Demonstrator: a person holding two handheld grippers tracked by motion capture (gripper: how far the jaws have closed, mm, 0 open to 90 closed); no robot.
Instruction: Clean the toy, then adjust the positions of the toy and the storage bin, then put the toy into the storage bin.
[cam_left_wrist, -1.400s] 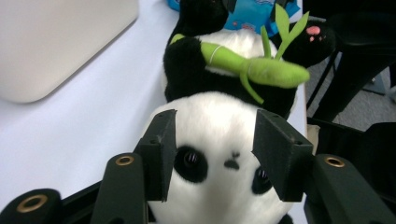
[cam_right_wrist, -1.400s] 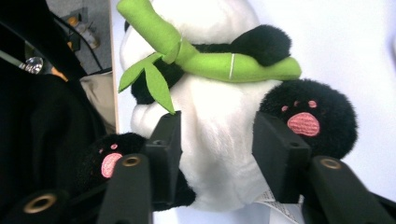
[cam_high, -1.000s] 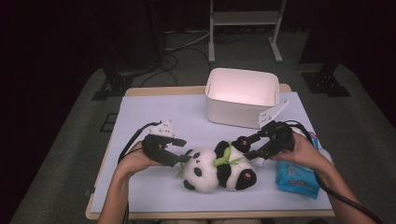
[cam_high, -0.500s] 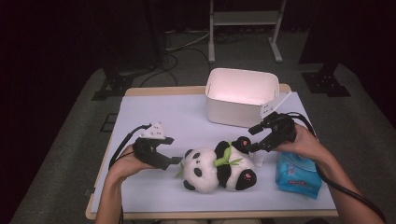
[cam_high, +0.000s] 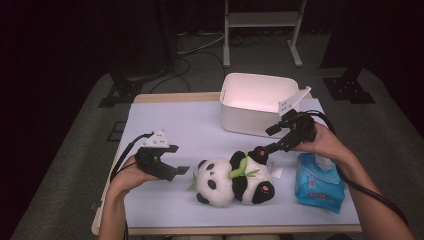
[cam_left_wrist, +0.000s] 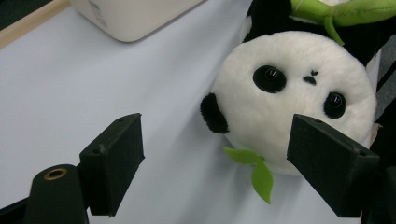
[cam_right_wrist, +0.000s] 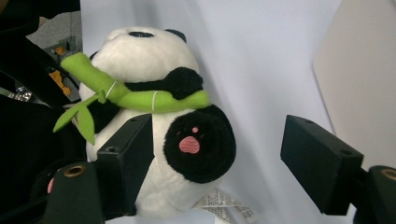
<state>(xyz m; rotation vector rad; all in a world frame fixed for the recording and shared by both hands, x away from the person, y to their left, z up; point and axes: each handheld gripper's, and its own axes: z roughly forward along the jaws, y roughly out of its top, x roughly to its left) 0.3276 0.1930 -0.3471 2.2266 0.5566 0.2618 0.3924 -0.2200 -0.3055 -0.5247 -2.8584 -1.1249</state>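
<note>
Lying on a white-covered table (cam_high: 175, 125) in a dark room, plush panda (cam_high: 232, 180) between two open hand-held grippers.

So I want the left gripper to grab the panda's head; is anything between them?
Nothing visible: the left gripper is open, with only bare white table cover between it and the plush panda.
</note>
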